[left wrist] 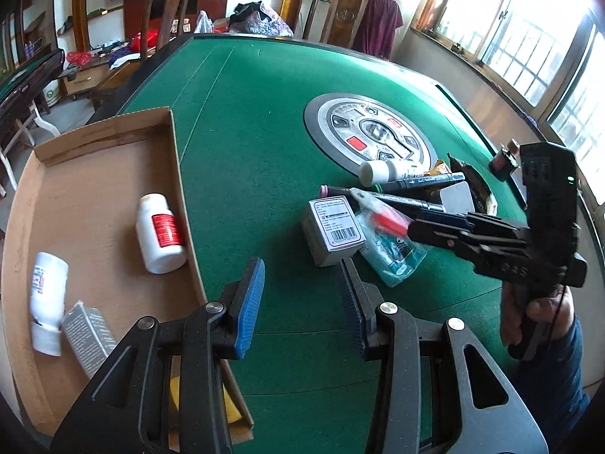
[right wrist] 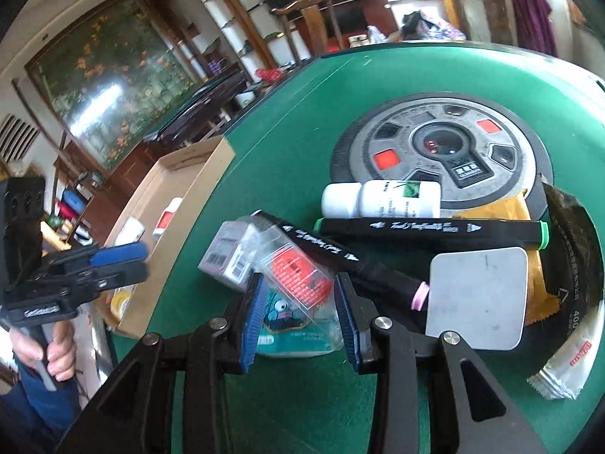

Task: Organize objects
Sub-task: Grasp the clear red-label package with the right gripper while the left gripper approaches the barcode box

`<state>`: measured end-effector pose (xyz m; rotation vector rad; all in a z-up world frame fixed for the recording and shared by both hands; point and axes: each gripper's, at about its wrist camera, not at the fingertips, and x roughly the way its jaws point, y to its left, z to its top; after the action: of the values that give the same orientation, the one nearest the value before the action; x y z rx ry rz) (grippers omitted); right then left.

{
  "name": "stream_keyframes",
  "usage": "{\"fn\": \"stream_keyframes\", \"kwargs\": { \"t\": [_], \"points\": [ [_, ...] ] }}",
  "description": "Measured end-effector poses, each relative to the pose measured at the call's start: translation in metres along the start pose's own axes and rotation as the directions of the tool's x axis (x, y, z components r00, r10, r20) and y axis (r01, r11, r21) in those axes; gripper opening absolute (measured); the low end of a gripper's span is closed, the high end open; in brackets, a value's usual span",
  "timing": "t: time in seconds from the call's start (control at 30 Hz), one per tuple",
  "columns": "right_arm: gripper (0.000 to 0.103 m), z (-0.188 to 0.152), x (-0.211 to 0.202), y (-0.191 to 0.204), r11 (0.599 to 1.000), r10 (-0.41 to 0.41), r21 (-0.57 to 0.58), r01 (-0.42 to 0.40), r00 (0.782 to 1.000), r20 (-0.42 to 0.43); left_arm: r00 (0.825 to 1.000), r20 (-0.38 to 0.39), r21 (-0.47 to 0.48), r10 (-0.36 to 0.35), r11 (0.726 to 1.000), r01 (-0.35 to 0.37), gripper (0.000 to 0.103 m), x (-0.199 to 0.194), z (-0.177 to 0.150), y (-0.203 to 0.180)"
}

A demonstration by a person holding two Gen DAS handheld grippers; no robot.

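A cardboard tray (left wrist: 113, 128) sits on the left of the green table and holds a white bottle with a red label (left wrist: 160, 232), a white tube (left wrist: 47, 302) and a silver box (left wrist: 89, 336). A pile lies right of centre: a small barcode box (left wrist: 332, 229), a clear packet with a red label (right wrist: 297, 283), two black markers (right wrist: 431, 230), a white bottle (right wrist: 382, 200). My left gripper (left wrist: 300, 302) is open and empty over bare felt beside the tray. My right gripper (right wrist: 298, 316) is open, its jaws on either side of the clear packet.
A round metal control panel (right wrist: 442, 147) is set in the table's middle. A white card (right wrist: 478, 302), a yellow packet (right wrist: 533, 295) and snack wrappers (right wrist: 567, 363) lie at the pile's right. Chairs (left wrist: 166, 7) and cluttered furniture stand beyond the far edge.
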<state>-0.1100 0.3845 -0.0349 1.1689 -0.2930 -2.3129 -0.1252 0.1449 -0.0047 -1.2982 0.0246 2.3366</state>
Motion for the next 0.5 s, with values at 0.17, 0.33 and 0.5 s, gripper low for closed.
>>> {"fn": "stream_keyframes", "kwargs": {
  "t": [0.17,0.33,0.5],
  "points": [
    [0.037,-0.004,0.010,0.025,0.981,-0.099,-0.169,0.097,0.995,-0.003,1.000,-0.017,0.011,0.011,1.000,-0.011,0.040,0.009,0.004,-0.001],
    [0.038,0.004,0.023,0.017,0.976,-0.115,-0.184,0.115,0.993,0.008,1.000,-0.023,0.006,-0.001,1.000,0.001,0.040,0.014,0.004,-0.002],
    [0.047,-0.003,0.037,0.012,0.980,-0.097,-0.177,0.087,0.994,-0.051,1.000,-0.029,0.016,0.005,1.000,-0.005,0.040,0.018,0.003,-0.006]
  ]
}}
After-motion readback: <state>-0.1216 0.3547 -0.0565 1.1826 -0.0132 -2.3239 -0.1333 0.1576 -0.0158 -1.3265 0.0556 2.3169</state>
